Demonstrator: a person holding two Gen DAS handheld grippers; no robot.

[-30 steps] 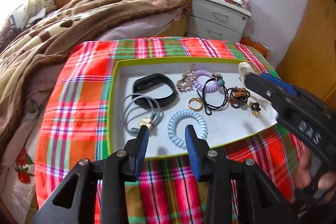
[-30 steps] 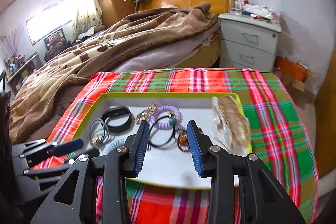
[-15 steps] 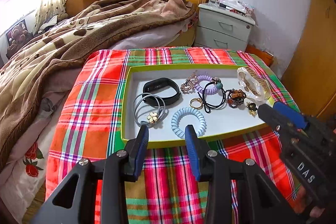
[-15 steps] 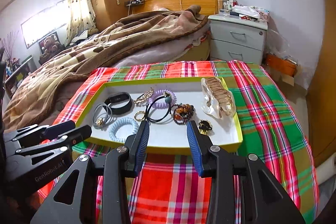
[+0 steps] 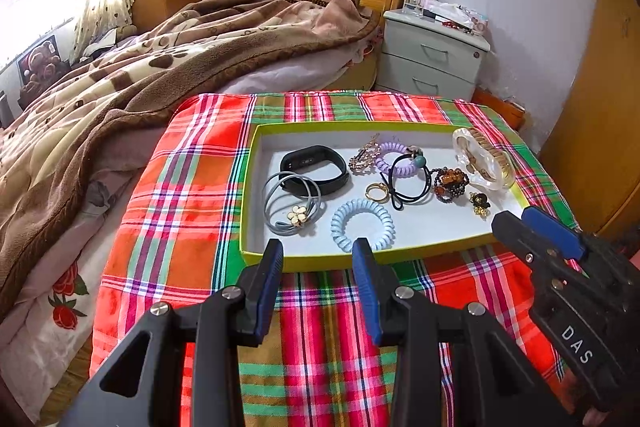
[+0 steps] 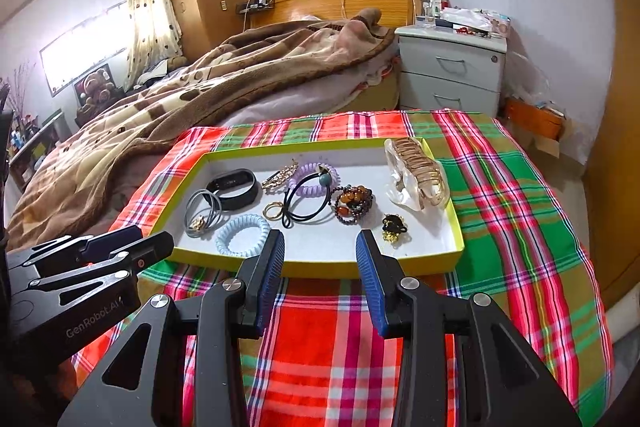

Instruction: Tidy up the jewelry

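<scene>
A yellow-green tray (image 5: 360, 261) (image 6: 360, 269) on the plaid cloth holds jewelry: a black band (image 5: 314, 169) (image 6: 234, 187), grey hair ties with a flower (image 5: 290, 207), a light blue coil tie (image 5: 362, 223) (image 6: 242, 235), a gold ring (image 5: 377, 191) (image 6: 274, 209), a purple coil tie (image 5: 394, 155), a black elastic (image 6: 304, 205), a bead bracelet (image 5: 450, 183) (image 6: 354, 205), a clear hair claw (image 5: 482, 163) (image 6: 418, 175). My left gripper (image 5: 318, 259) is open and empty in front of the tray's near edge. My right gripper (image 6: 320, 251) is open and empty, also just in front of it.
The table under the plaid cloth (image 5: 172, 195) (image 6: 520, 211) stands beside a bed with a brown blanket (image 5: 160, 67). A grey nightstand (image 5: 432, 59) stands behind. A wooden door (image 5: 600, 107) is at the right.
Both grippers have pulled back from over the tray toward the table's near side and risen. Both stayed open and empty. The jewelry has not moved.
</scene>
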